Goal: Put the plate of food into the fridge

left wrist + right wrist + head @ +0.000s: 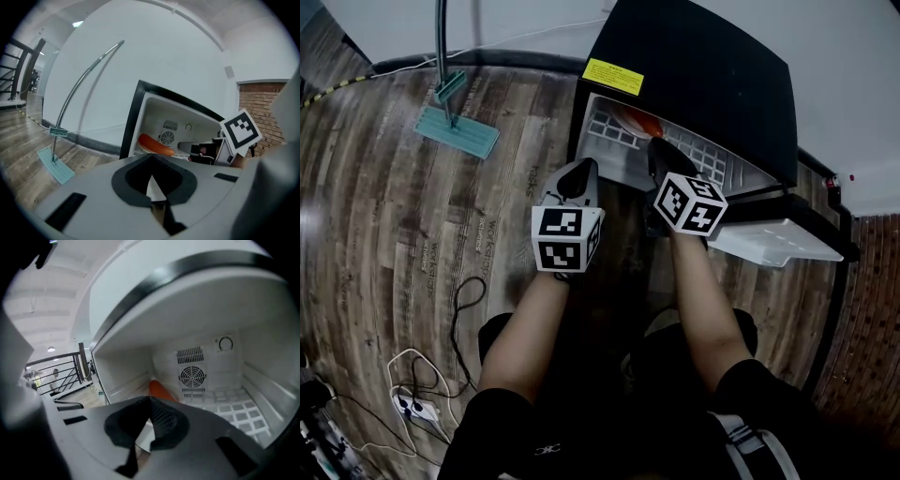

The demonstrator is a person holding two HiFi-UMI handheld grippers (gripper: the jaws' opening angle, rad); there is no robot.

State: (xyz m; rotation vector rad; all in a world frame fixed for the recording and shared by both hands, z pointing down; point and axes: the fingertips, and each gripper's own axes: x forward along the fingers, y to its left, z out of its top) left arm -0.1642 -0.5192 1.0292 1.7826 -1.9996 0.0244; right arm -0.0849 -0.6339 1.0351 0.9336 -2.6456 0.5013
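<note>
Small black fridge (694, 66), boxy, glossy top with a yellow label (613, 77). Its door (773, 242) is swung open, with a smooth white plastic lining. Inside is a white wire-grid shelf (708, 159). The plate of food (636, 120) sits at the shelf's left end, with a long rounded orange piece on it.

Right tool (659, 148) reaches over the shelf front near the plate, jaws together with nothing between them. Left tool (578, 176) is outside, in front of the fridge's left edge and above the floor (384, 216); its jaws are also closed and empty. The floor is grey-brown wood-look plank.

A teal flat mop (455, 131) with a curved metal pole stands left of the fridge.

The head view hides the fridge's back wall. Both gripper views show it: a round fan grille (192, 377) with a slotted vent (190, 354) above. Only the head view shows the label, the white power strip (412, 405) with black cables, and the person's bare forearms (520, 337). Only the right gripper view shows a black railing (56, 371)
</note>
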